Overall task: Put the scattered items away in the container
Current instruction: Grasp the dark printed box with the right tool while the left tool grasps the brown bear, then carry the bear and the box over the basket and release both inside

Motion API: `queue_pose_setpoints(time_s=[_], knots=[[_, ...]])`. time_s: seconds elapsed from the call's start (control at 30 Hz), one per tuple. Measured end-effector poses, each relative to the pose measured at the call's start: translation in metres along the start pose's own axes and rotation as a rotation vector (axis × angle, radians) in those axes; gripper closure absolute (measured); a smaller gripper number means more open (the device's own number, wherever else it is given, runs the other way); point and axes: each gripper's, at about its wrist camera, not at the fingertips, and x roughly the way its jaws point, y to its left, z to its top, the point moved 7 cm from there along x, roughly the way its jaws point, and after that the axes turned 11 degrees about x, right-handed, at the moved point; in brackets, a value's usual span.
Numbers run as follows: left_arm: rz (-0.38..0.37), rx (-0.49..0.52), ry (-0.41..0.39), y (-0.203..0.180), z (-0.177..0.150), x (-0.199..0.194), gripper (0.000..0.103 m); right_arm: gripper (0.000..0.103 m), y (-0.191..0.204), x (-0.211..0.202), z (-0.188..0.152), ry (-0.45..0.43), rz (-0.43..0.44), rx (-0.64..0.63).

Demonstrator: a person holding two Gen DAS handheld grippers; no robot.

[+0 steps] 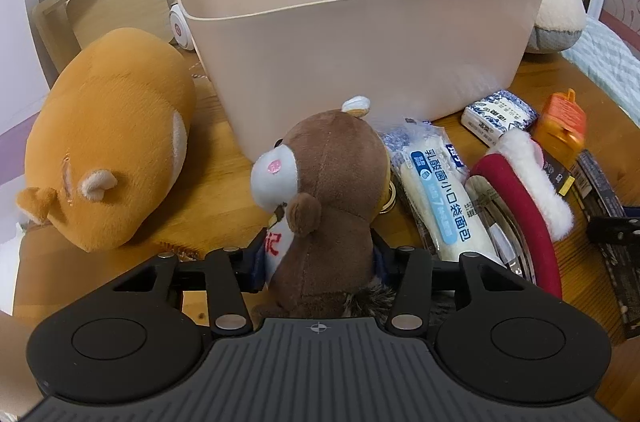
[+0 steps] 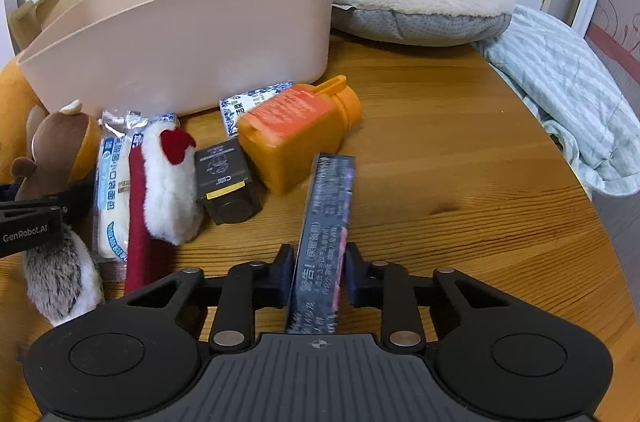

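- Left tool [image 1: 318,264]: its fingers are closed onto the brown plush squirrel [image 1: 328,206] at the lower body. The toy stands upright at 6 o'clock in the left view, just in front of the beige storage bin [image 1: 360,50]. It looks light and squashy, so a grip low on the torso should hold without slipping.
- Right tool [image 2: 318,280]: its pads clamp a flat dark printed box [image 2: 326,222] on edge, pointing towards 12 o'clock. It seems stiff and light; the narrow faces give firm purchase.
- On the wooden tabletop [image 2: 440,162], at 9 to 10 o'clock in the right view, lie a bread packet [image 2: 110,190] and a red-and-white plush piece [image 2: 160,190]; towards 11 o'clock sit a small dark box [image 2: 226,184] and an orange bottle [image 2: 296,130], rigid and probably heavier.
- A tissue pack [image 2: 248,106] lies against the bin wall.
- The bin stands at 12 o'clock in the left view, open-topped; nothing shows inside.
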Motion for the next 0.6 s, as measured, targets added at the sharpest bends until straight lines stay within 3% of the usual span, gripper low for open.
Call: queue_pose_setpoints(time_s=[0.6], knots=[[-0.006,-0.019,-0.058,-0.006,0.001,-0.035,0.055,0.081,-0.005,-0.029,-0.001,-0.054,0.068,0.022]])
